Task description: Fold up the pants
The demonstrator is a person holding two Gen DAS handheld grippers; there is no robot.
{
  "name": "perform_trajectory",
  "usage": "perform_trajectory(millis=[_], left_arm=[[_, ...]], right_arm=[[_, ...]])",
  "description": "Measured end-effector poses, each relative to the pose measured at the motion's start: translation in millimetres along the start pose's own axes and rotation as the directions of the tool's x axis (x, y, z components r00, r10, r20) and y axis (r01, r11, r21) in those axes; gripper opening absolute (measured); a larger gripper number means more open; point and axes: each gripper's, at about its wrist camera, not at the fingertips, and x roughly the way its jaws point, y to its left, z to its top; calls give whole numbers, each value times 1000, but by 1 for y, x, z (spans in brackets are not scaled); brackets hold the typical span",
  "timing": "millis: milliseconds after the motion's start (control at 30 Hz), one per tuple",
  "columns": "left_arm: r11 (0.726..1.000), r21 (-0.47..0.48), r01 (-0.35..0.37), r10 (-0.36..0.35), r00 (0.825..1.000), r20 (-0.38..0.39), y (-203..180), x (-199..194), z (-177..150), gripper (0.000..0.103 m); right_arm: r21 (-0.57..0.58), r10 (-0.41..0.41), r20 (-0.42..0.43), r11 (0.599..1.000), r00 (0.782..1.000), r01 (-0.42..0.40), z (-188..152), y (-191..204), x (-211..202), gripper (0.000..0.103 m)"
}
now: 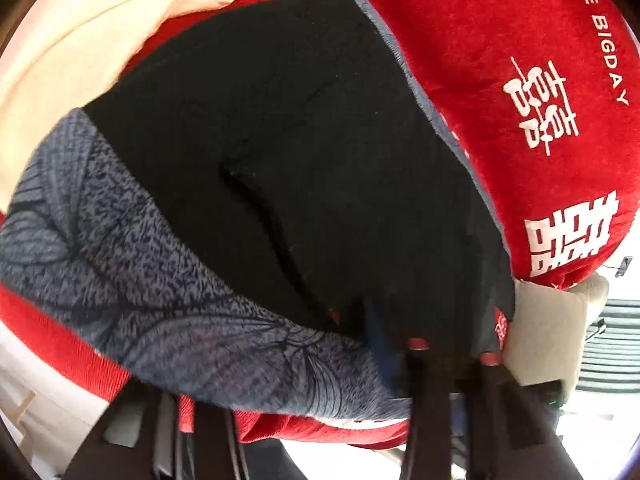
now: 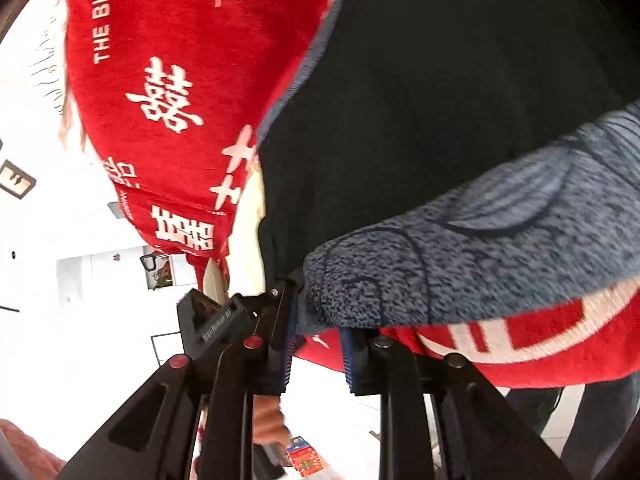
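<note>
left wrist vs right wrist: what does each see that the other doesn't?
Left wrist only: cream fabric beyond the pants, and a beige cushion at the right.

Right wrist only: a small red box far below, and the right gripper open at the waistband edge.

Both: the black pants with their grey patterned waistband turned over, lying on the red blanket printed with white characters. The left gripper is blurred against the dark cloth.

The right gripper [image 2: 316, 354] was black, with angular struts, ribbed blue pads [image 2: 347, 364] and round red and dark pivot caps. The left gripper [image 1: 452, 354] showed black struts tipped with red caps.
</note>
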Motion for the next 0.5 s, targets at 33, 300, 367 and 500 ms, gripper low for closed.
perform_trajectory(millis=[33, 300, 367, 500], left_arm=[[1000, 17, -7, 7, 1000, -2, -2, -1, 1, 35], [994, 100, -34, 37, 999, -29, -15, -7, 9, 34], [993, 113, -24, 28, 999, -38, -21, -10, 12, 34], [985, 170, -21, 30, 998, -50, -34, -16, 16, 34]], right_arm=[[13, -16, 11, 1000, 1000, 15, -1, -8, -2, 33], [201, 16, 168, 978, 986, -50, -8, -83, -44, 52], [247, 78, 205, 961, 976, -129, -11, -99, -54, 52], [268, 103, 261, 947, 960, -175, -13, -110, -66, 52]])
